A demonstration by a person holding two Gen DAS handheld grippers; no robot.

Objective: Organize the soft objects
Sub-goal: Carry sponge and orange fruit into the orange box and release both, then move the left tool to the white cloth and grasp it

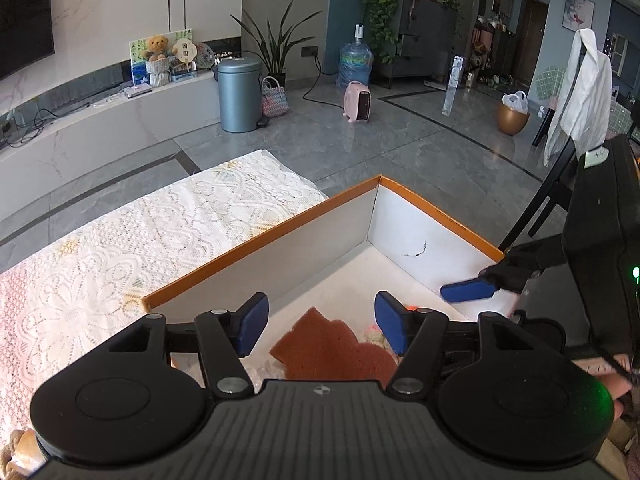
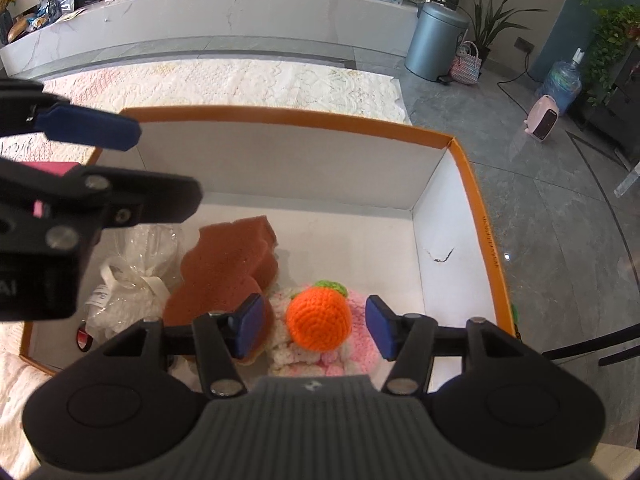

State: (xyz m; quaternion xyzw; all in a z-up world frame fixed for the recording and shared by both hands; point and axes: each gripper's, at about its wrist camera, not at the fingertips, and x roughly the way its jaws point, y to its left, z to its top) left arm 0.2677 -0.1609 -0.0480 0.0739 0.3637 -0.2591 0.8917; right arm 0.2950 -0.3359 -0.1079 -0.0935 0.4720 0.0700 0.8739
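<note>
A white box with an orange rim (image 1: 260,248) (image 2: 280,114) stands on a lace-covered table. Inside it lie a brown wavy-edged sponge (image 1: 332,348) (image 2: 228,268), an orange crochet ball with a green leaf (image 2: 318,318) resting on a pink-and-white knitted piece (image 2: 360,344), and a white item in clear wrap (image 2: 132,280). My left gripper (image 1: 322,328) hovers open over the sponge, its pads apart from it. My right gripper (image 2: 316,326) is open around the orange ball, with gaps on both sides. One blue pad of each gripper shows in the other's view, the right's fingertip (image 1: 468,290) and the left's fingertip (image 2: 88,126).
The white lace cloth (image 1: 120,260) (image 2: 240,80) covers the table left of and behind the box. On the grey floor beyond stand a blue-grey bin (image 1: 239,94), a pink heater (image 1: 357,107) and a dark chair with a white garment (image 1: 584,92).
</note>
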